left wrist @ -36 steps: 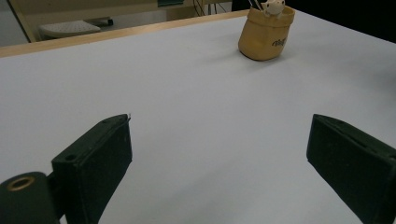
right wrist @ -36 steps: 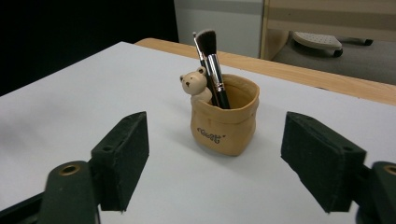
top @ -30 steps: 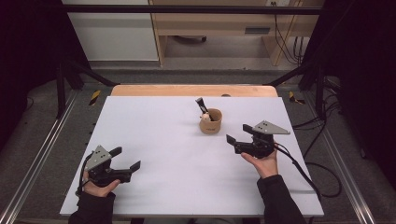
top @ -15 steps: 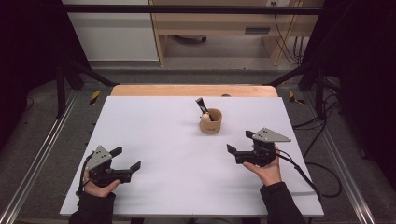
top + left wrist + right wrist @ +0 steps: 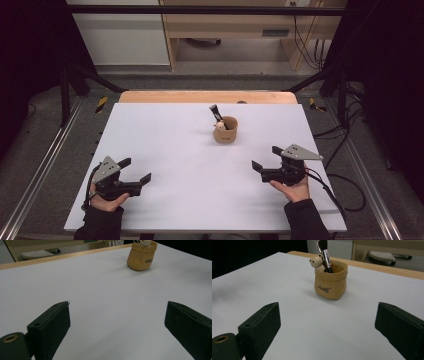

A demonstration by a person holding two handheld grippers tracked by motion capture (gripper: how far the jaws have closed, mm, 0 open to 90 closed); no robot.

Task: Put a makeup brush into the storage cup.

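A tan pouch-shaped holder point(image 5: 226, 131) stands upright in the far middle of the white table point(image 5: 175, 140). It holds a dark make-up brush point(image 5: 216, 112) and a small bear figure point(image 5: 317, 261). My right gripper point(image 5: 266, 157) is at the near right, apart from the holder and pointing left toward the table's middle. Its jaws have just been opening and stand open with nothing between them. In the right gripper view the holder point(image 5: 331, 282) is ahead of the jaws. My left gripper point(image 5: 135, 169) rests at the near left, open and empty, with the holder point(image 5: 141, 256) far ahead.
A wooden strip point(image 5: 207, 96) edges the table's far side. A black cable point(image 5: 345, 185) trails off the right gripper over the table's right edge. Metal rails point(image 5: 35, 175) run along both sides on the floor.
My right gripper has moved back toward the near edge, away from the holder, and its jaws stand wider. The left gripper and the holder have not moved.
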